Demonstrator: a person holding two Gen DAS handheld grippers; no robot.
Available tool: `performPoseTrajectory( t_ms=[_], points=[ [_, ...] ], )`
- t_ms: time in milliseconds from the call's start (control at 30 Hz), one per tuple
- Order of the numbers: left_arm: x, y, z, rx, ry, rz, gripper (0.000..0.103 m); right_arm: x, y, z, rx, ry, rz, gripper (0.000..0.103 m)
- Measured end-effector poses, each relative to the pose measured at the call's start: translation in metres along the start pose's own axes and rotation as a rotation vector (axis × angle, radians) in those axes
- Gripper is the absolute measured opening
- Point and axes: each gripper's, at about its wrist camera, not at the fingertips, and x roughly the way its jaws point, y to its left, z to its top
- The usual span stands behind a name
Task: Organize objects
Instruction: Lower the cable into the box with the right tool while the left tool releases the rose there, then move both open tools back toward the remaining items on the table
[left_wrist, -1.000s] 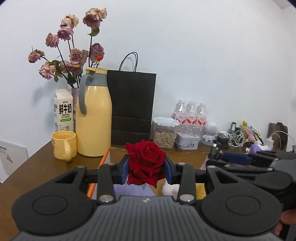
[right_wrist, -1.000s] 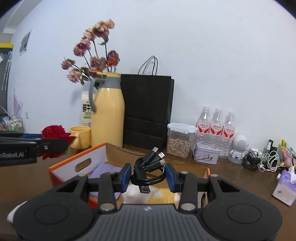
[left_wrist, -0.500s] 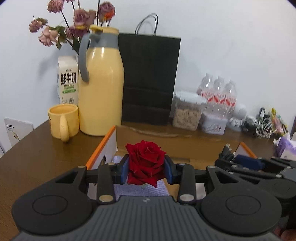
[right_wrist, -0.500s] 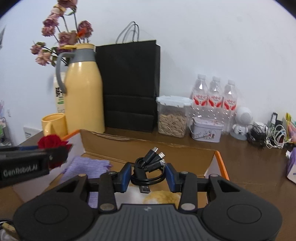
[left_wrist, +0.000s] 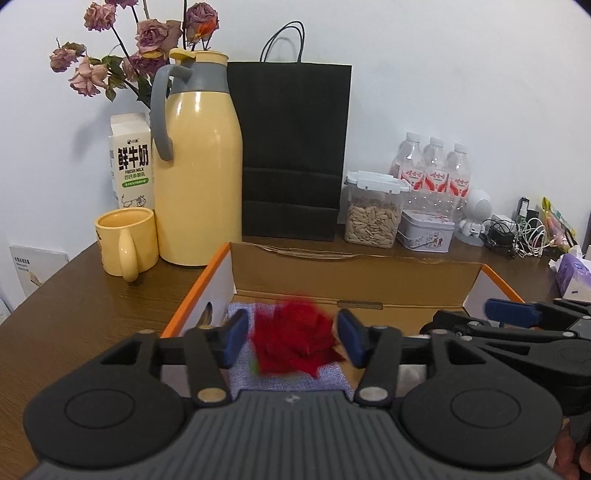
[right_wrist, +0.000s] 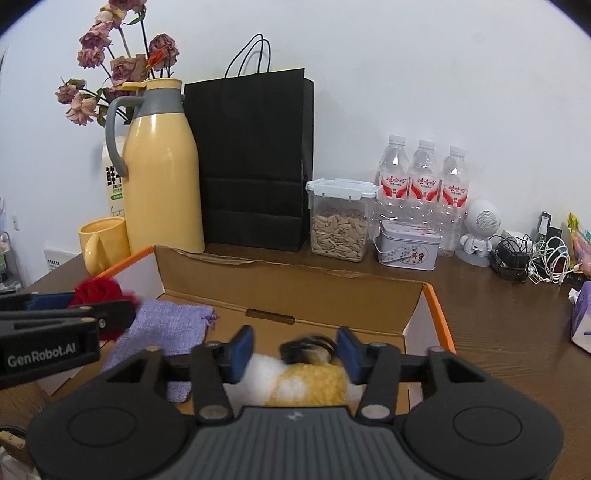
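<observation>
Cardboard box, blurred red rose over woven lilac pouch

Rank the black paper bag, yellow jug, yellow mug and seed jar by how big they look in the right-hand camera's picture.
1. black paper bag
2. yellow jug
3. seed jar and yellow mug: about alike, and the mug is partly hidden, so unranked.

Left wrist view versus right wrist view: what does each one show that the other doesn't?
Only the left wrist view shows the left gripper head-on, jaws opening, blurred red rose between them. Only the right wrist view shows the right gripper opening over a blurred black cable and the yellow-and-white fluffy thing. Both show the cardboard box, purple pouch and yellow jug.
</observation>
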Motion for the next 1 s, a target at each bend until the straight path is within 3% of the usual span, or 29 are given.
performPoseTrajectory(
  t_ms=[100,133,367,700,1000],
  points=[
    [-0.002,0.000,0.001,0.001,-0.015,0.012,0.081,-0.002,-0.002,0.001,0.009,-0.008,-0.003,0.075],
    [-0.003,-0.001,0.001,0.004,-0.019,0.016,0.082,-0.003,-0.002,0.001,0.008,-0.012,-0.006,0.080],
    [-0.006,0.003,0.001,-0.014,-0.039,0.025,0.100,-0.007,-0.010,0.001,0.042,-0.022,-0.031,0.095],
    [-0.040,0.006,0.012,-0.014,-0.111,0.025,0.103,-0.032,-0.018,0.004,0.071,-0.052,0.000,0.103],
    [-0.098,0.023,0.012,0.026,-0.172,0.019,0.103,-0.093,-0.011,0.004,0.023,-0.091,0.069,0.103]
  ],
)
